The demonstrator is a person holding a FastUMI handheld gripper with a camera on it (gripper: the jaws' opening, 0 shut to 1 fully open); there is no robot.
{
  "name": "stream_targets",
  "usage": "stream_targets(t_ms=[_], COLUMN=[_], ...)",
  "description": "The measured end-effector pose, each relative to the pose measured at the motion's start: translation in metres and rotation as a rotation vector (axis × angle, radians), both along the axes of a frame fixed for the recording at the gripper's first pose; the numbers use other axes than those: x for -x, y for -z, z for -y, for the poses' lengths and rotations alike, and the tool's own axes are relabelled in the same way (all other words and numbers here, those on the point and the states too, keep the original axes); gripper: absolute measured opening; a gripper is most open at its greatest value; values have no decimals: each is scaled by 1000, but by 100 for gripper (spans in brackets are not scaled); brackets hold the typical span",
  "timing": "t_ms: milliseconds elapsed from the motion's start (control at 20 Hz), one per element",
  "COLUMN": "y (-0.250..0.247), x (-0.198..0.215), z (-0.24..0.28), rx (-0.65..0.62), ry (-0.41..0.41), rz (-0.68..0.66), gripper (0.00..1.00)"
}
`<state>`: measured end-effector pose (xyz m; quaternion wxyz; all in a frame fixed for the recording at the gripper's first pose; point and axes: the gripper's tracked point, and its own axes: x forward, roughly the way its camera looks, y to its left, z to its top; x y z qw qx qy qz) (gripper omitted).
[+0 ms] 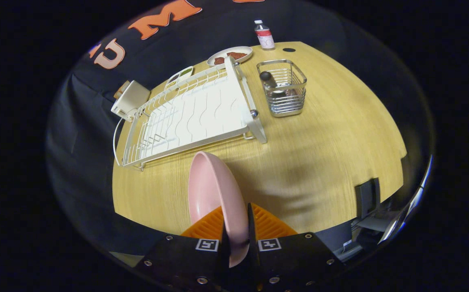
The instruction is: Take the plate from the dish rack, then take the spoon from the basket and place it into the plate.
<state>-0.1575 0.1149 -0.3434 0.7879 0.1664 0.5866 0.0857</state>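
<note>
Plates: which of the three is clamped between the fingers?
The pink plate, held on edge between the fingers of the gripper. The two white plates lie flat beyond the dish rack.

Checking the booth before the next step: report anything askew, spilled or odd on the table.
Nothing spilled or damaged. The pink plate stands on edge above the table, clamped between the gripper fingers, out of the rack. The rack sits at an angle to the basket, and a dark-handled utensil leans in the basket. Nothing else stands out.

Pale wooden table — black cloth wall behind, dim surroundings.
</note>
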Motion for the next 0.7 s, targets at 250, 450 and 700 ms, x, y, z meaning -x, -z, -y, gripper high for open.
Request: stream_targets(t_ms=[250, 450, 700], y=[17, 24, 39], x=[-13, -12, -16], z=[-22, -24, 14], rx=[-66, -81, 122], ry=[47, 56, -17], rz=[-25, -52, -27], gripper=[21, 21, 31])
